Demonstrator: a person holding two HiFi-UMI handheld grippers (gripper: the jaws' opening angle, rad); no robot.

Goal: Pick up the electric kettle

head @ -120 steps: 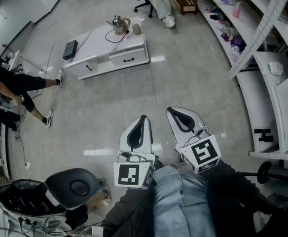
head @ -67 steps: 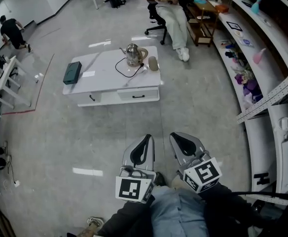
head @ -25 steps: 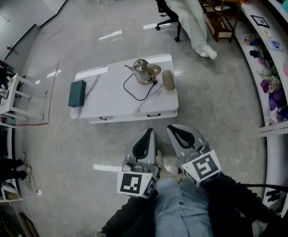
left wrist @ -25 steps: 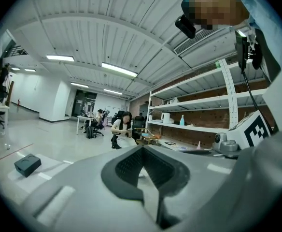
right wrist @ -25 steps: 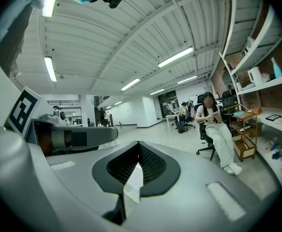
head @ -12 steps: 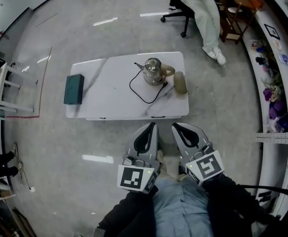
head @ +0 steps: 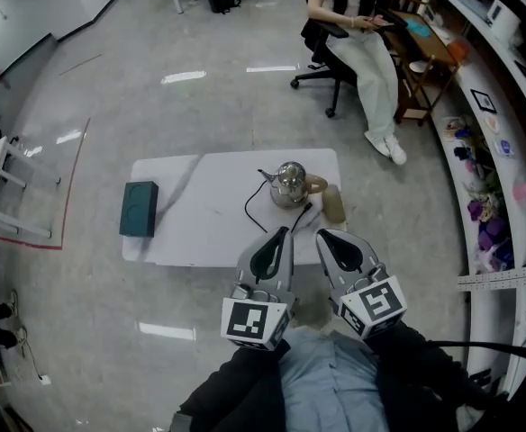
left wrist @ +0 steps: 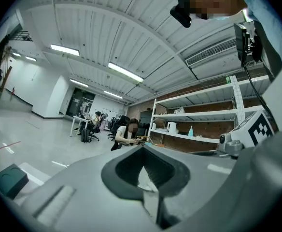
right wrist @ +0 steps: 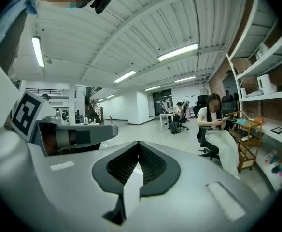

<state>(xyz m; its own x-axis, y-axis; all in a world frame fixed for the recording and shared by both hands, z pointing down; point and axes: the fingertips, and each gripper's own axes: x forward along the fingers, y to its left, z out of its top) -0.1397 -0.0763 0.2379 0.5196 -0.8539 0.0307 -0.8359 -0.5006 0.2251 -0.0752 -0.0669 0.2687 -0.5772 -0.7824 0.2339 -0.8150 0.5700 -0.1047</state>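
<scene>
Head view looks steeply down on a low white rectangular table (head: 186,223) in the middle of the frame; the shiny round metal electric kettle (head: 290,184) sits on its right half, upright, spout pointing left; a thin black cord (head: 252,212) loops out of it across the tabletop toward the near edge; a beige cylinder-shaped thing (head: 334,203) lies just right of the kettle, can't tell what it is; a dark green flat box (head: 139,208) sits way over at the table's left end, well apart from the kettle.

Both grippers hang in the lower middle of the frame, tips just below the kettle but not touching it or the table; left gripper (head: 279,234) has its jaws pressed together on nothing, same story in the left gripper view (left wrist: 142,148); right gripper (head: 324,237) is closed up and empty too, and the right gripper view (right wrist: 138,145) agrees.

Upper right there's a seated person in light trousers (head: 362,39) on a black office chair (head: 321,48); grey shiny floor (head: 92,70) all around.
</scene>
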